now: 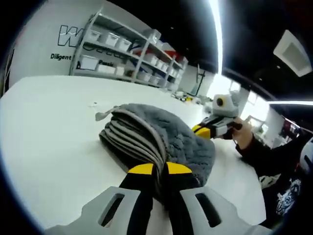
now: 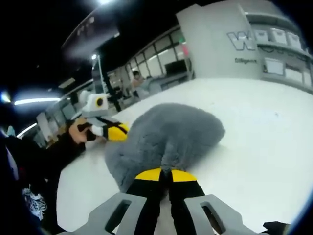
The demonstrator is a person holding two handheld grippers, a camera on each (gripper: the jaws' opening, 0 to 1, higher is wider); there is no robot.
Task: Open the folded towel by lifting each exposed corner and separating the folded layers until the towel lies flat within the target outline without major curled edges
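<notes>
**Folded grey towel pinched at two edges on a white bench**

The towel (image 1: 161, 134) is grey, quilted on one face and plush on the other, and it lies bunched in a folded heap on the white bench (image 1: 49, 132). In the left gripper view its stacked folded layers show as a fan of pale-edged ridges running toward the camera, and a small tab sticks out at the far left corner of the heap. In the right gripper view the same towel (image 2: 168, 132) appears as a rounded, furry mound.

The left tongs (image 1: 160, 169), yellow-tipped on black jaws, are pressed together on the near edge of the towel, with cloth caught between the tips. The right tongs (image 2: 165, 175) are likewise closed, pinching the plush edge nearest that camera. Each pair of tongs also appears in the other's view, at the towel's far side: the right tongs (image 1: 203, 129) held by a hand (image 1: 243, 134) in a dark sleeve, and the left tongs (image 2: 117, 132) held by a hand (image 2: 78, 132).

Beyond the bench stand shelves (image 1: 132, 54) loaded with white bins, against a wall bearing lettering. Strip lights (image 1: 215, 29) run across the dark ceiling.
</notes>
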